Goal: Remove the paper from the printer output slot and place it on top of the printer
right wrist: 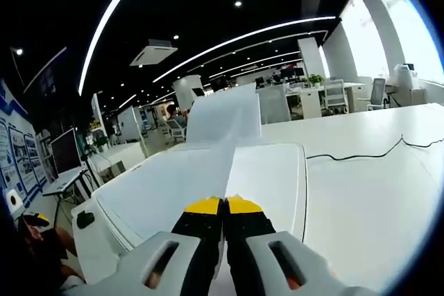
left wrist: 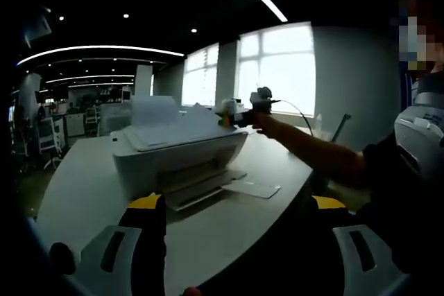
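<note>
The white printer point(left wrist: 177, 161) stands on a white table point(left wrist: 83, 192). A white sheet of paper point(left wrist: 170, 129) lies across its top, with the far end leaning up at the rear tray. At the printer's right end, held out on a person's arm, is my right gripper point(left wrist: 241, 112). In the right gripper view its yellow-tipped jaws point(right wrist: 223, 206) are shut on the near edge of the paper point(right wrist: 222, 136), which runs away over the printer lid point(right wrist: 274, 171). My left gripper point(left wrist: 237, 202) hangs back in front of the printer, jaws wide open and holding nothing.
The output tray point(left wrist: 201, 186) sticks out at the printer's front, with a flat white piece point(left wrist: 252, 188) at its end. A black cable point(right wrist: 361, 150) trails over the table to the right. Office desks and chairs point(right wrist: 336, 95) stand behind. The person's body point(left wrist: 409, 171) is at the right.
</note>
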The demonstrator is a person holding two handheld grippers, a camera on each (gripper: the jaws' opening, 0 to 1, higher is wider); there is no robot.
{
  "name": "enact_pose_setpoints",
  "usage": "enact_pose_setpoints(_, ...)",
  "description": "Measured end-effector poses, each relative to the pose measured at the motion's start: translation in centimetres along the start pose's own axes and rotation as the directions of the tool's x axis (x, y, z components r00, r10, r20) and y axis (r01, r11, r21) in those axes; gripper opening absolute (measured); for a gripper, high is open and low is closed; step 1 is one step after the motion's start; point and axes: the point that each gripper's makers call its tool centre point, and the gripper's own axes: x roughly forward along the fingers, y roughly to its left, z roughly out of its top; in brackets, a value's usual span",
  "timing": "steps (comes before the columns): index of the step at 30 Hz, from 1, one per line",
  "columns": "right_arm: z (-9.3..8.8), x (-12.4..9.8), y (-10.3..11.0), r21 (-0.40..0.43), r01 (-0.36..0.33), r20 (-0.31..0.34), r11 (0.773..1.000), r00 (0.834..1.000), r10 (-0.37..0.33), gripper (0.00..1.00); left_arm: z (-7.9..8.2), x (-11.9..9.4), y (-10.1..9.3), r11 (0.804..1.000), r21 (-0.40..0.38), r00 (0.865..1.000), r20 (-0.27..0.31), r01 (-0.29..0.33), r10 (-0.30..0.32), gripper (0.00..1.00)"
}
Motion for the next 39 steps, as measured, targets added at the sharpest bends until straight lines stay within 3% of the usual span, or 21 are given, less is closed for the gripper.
enact_pose_setpoints(39, -0.12, 0.23, 0.26, -0.001, 0.003, 0.004, 1.0, 1.0, -0.003, 0.0, -0.1, 0.08, 0.04, 1.0, -0.001, 1.0, -0.003, -0.001, 0.001, 0.87)
